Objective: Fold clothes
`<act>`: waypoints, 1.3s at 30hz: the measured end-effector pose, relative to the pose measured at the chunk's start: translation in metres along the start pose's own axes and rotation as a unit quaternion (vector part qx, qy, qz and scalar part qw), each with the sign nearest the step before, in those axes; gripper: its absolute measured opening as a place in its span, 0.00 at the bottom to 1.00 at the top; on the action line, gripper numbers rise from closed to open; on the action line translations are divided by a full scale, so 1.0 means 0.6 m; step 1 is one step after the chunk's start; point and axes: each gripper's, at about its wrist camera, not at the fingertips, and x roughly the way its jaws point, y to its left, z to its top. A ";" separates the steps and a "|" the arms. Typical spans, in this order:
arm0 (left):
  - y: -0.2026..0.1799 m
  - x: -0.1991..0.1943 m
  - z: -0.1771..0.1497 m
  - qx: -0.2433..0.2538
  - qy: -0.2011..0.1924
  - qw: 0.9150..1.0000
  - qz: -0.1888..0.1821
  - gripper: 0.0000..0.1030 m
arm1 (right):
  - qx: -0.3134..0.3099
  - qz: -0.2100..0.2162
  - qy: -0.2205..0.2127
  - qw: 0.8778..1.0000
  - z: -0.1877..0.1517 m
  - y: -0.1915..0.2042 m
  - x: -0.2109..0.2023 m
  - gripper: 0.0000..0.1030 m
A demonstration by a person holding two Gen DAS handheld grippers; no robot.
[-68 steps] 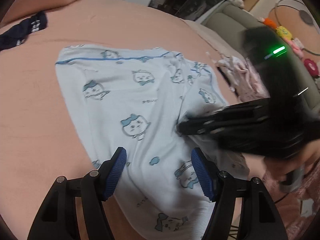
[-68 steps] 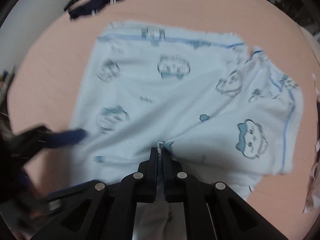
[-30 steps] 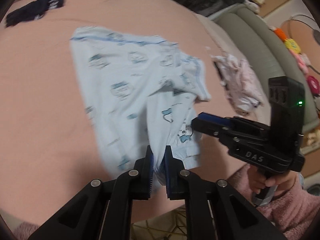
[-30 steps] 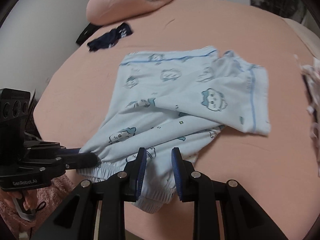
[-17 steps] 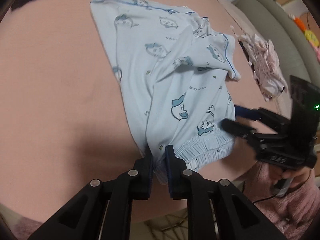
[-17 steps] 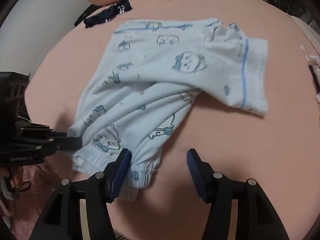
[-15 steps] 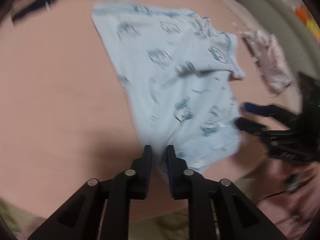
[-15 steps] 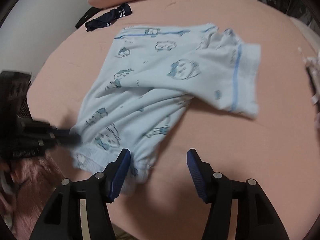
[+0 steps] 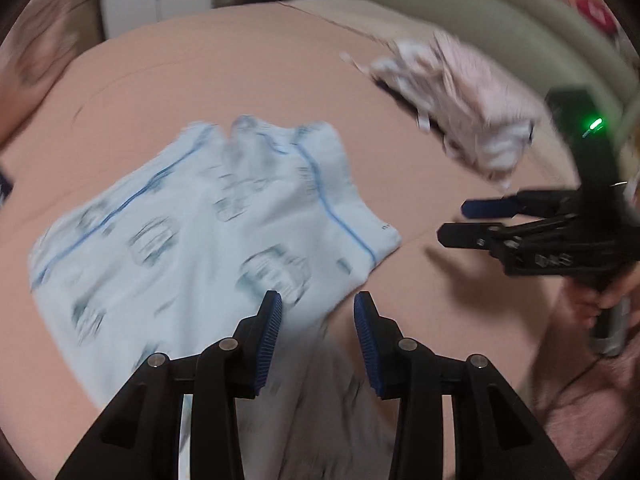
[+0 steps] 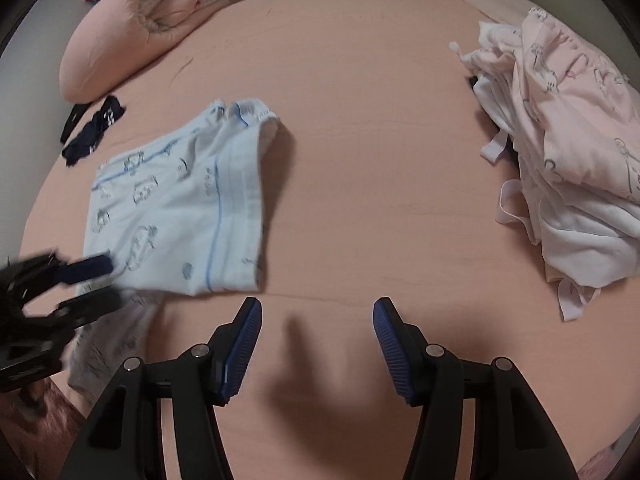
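On pink bed [image 10: 360, 120], cat-print pajama shorts [image 10: 176, 208] lie folded; my left tool [image 9: 318, 322] gapes narrowly above them, right tool [image 10: 318, 330] wide, both empty.

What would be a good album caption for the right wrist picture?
Open right gripper above a pink bed, blue printed shorts at left, pink laundry pile at right.

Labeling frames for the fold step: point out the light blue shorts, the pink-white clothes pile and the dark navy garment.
light blue shorts [image 10: 168, 216]: right wrist view, printed front panel.
pink-white clothes pile [image 10: 568, 152]: right wrist view, pink top layer.
dark navy garment [image 10: 94, 130]: right wrist view, middle of the crumpled cloth.
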 end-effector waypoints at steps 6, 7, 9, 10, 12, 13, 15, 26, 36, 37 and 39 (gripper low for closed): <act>-0.042 0.034 0.006 0.077 0.020 0.996 0.029 0.41 | -0.058 0.005 -0.010 0.998 0.018 -0.011 0.033 0.56; -0.046 0.035 0.008 0.088 0.020 0.996 0.025 0.46 | -0.056 0.002 -0.005 0.998 0.024 -0.016 0.040 0.56; -0.047 0.033 0.017 0.094 0.015 0.995 0.009 0.47 | -0.030 0.000 -0.004 1.000 0.037 -0.039 0.039 0.56; -0.050 0.028 0.023 0.097 0.004 0.995 0.004 0.47 | -0.017 0.001 -0.007 1.000 0.041 -0.051 0.036 0.56; -0.062 0.029 0.032 0.109 -0.012 0.994 -0.009 0.47 | 0.007 0.004 -0.012 1.000 0.047 -0.076 0.028 0.56; -0.072 0.040 0.035 0.125 -0.005 0.992 -0.009 0.47 | 0.012 0.008 -0.011 1.000 0.047 -0.084 0.025 0.56; -0.088 0.070 0.035 0.155 0.020 0.988 -0.001 0.47 | 0.014 0.007 -0.007 1.000 0.044 -0.095 0.023 0.56; 0.113 -0.076 0.027 -0.048 -0.097 0.994 -0.010 0.03 | -0.041 0.064 -0.023 0.997 0.117 -0.053 0.023 0.56; 0.369 -0.094 -0.034 -0.192 -0.082 0.978 0.028 0.03 | -0.133 0.078 -0.045 0.987 0.249 0.104 0.062 0.56; 0.380 -0.082 -0.043 -0.198 -0.073 0.977 0.027 0.03 | -0.140 0.070 -0.040 0.987 0.256 0.132 0.075 0.56; 0.396 -0.062 -0.058 -0.218 -0.064 0.974 0.018 0.03 | -0.154 0.046 -0.032 0.986 0.273 0.164 0.114 0.56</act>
